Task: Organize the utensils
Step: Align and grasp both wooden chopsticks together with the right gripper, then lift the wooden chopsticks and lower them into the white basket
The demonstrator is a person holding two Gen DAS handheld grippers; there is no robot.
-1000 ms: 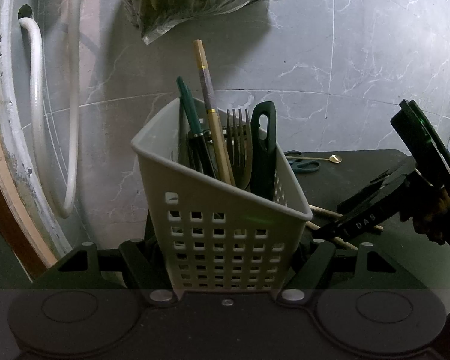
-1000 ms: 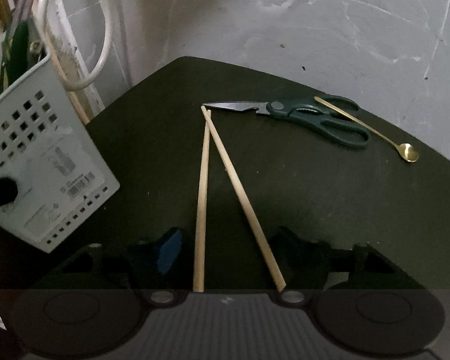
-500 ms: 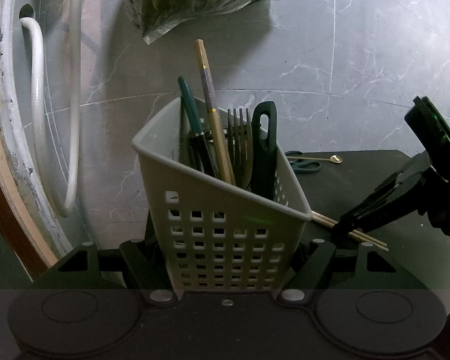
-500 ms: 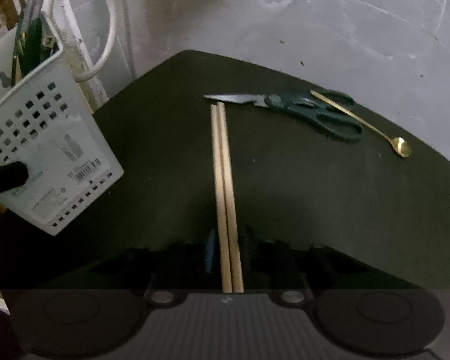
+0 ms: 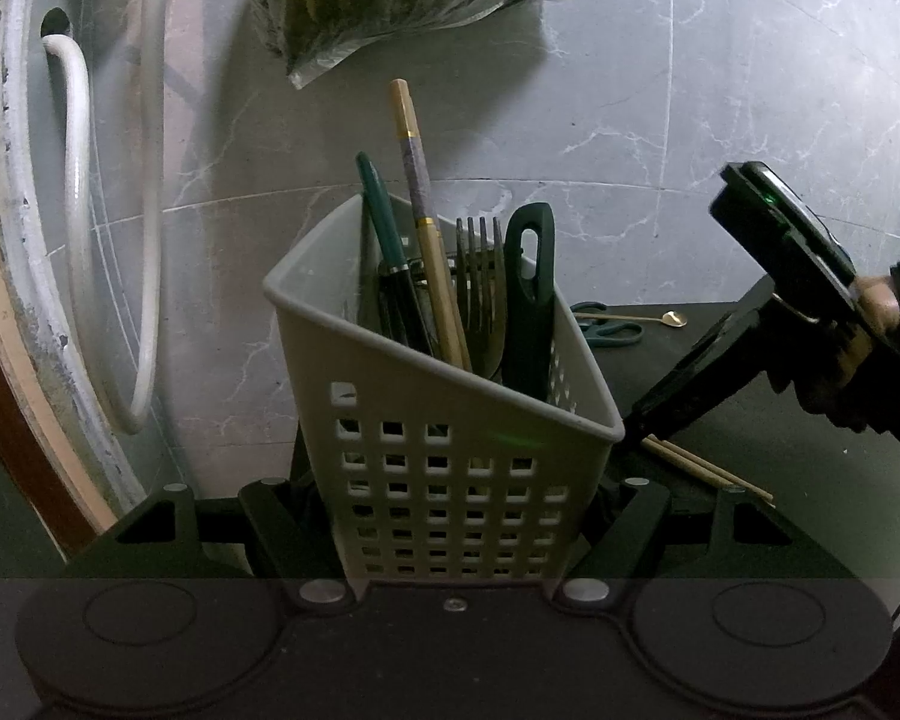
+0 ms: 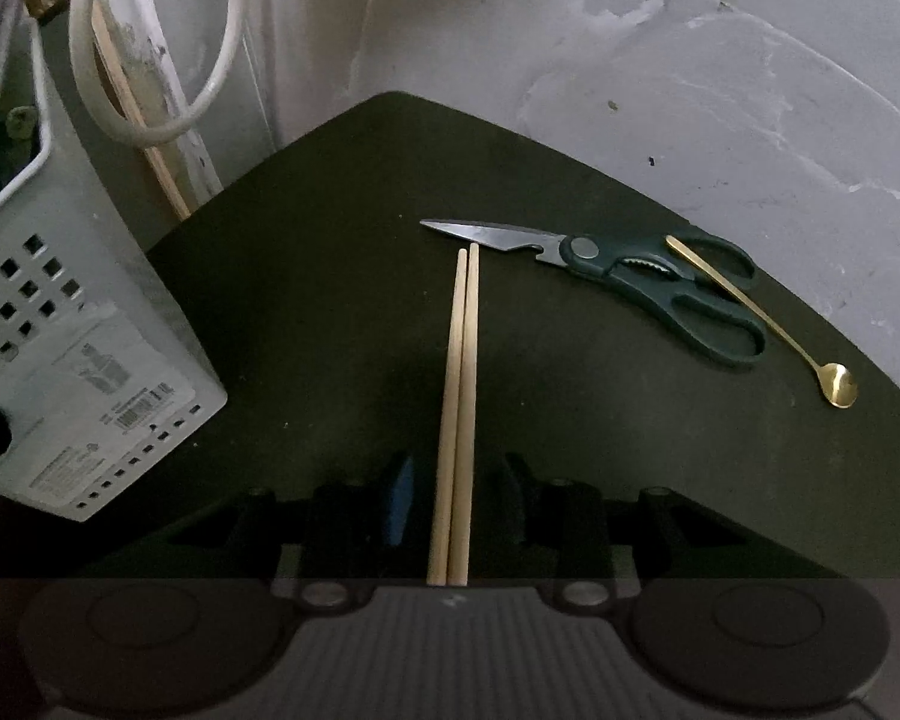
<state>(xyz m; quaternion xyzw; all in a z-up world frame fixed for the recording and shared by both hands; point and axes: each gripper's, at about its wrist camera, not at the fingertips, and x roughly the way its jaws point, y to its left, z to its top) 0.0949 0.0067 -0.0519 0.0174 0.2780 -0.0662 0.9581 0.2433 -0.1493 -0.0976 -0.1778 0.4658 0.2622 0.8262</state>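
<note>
The chopsticks (image 6: 457, 396) lie side by side, touching along their length, on the dark tabletop (image 6: 330, 276), and their near ends run in between the fingers of the right hand-held gripper (image 6: 450, 504). Its jaws stand a little apart on either side of the pair, with a gap on each side, so it is open around them and not clamped. Their far tips end just short of the blade of the scissors (image 6: 642, 276), which lie farther back on the tabletop with a gold spoon (image 6: 768, 324) resting across the handles. The left hand-held gripper (image 5: 450, 540) is closed on the lower part of a perforated grey basket (image 5: 450, 438), a finger pressed to each side. The basket stands to the left of the chopsticks, tilted, and holds a fork (image 5: 480, 276), a dark handle with a loop (image 5: 528, 300), a green handle (image 5: 384, 222) and a long gold-banded stick (image 5: 420, 210). From the left wrist view the right hand-held gripper (image 5: 648, 420) slants down just beside the basket's right corner, over the chopsticks (image 5: 708, 468). A white hose (image 5: 78, 180) hangs at the wall on the left.
</note>
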